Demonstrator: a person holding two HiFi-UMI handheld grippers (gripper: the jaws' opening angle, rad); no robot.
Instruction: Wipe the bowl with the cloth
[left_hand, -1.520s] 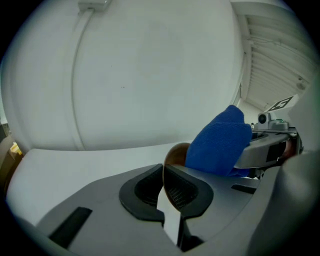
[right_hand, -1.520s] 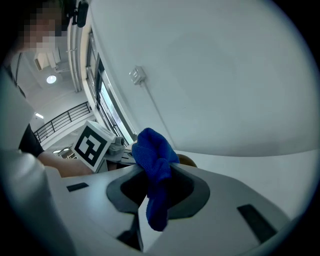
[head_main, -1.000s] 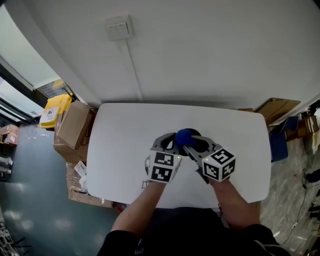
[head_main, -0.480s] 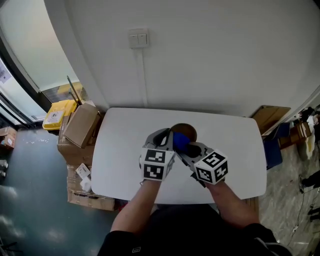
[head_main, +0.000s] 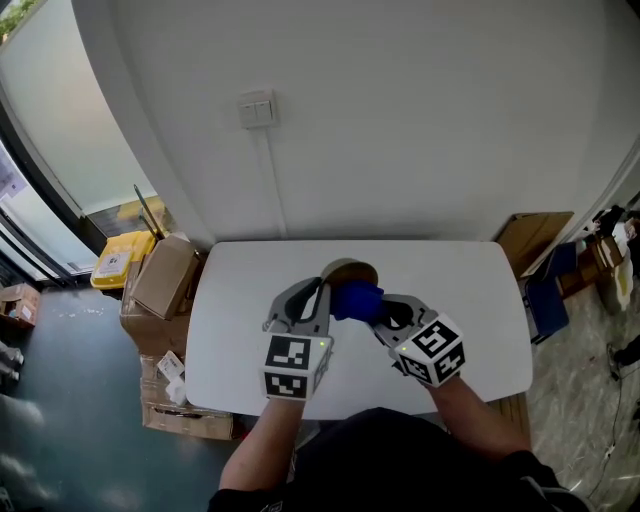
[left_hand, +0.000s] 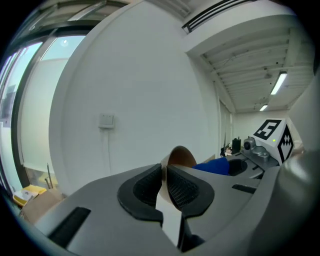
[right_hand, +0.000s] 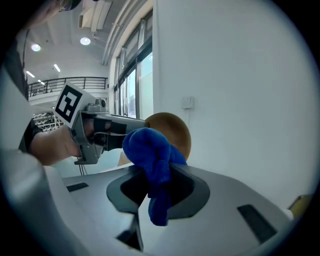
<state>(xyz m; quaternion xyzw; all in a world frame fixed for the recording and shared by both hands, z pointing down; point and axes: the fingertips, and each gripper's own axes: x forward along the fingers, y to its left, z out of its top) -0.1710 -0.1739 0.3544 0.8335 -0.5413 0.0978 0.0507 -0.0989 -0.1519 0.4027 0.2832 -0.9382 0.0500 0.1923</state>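
bowl (head_main: 350, 271): tan, matt; wood or pressed fibre, I can't tell which.
cloth (right_hand: 150, 150): blue, fuzzy, soft pile.
right gripper (right_hand: 157, 186): grey plastic, matt, I'd say; pads (right_hand: 129, 192) black, dull.
surface (head_main: 240, 310): white, smooth, low sheen.

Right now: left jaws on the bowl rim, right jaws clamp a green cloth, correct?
No: the cloth is blue, not green; the right gripper view shows it. The left gripper, jaws just opened slightly, is on the bowl rim; the right gripper clamps the cloth.
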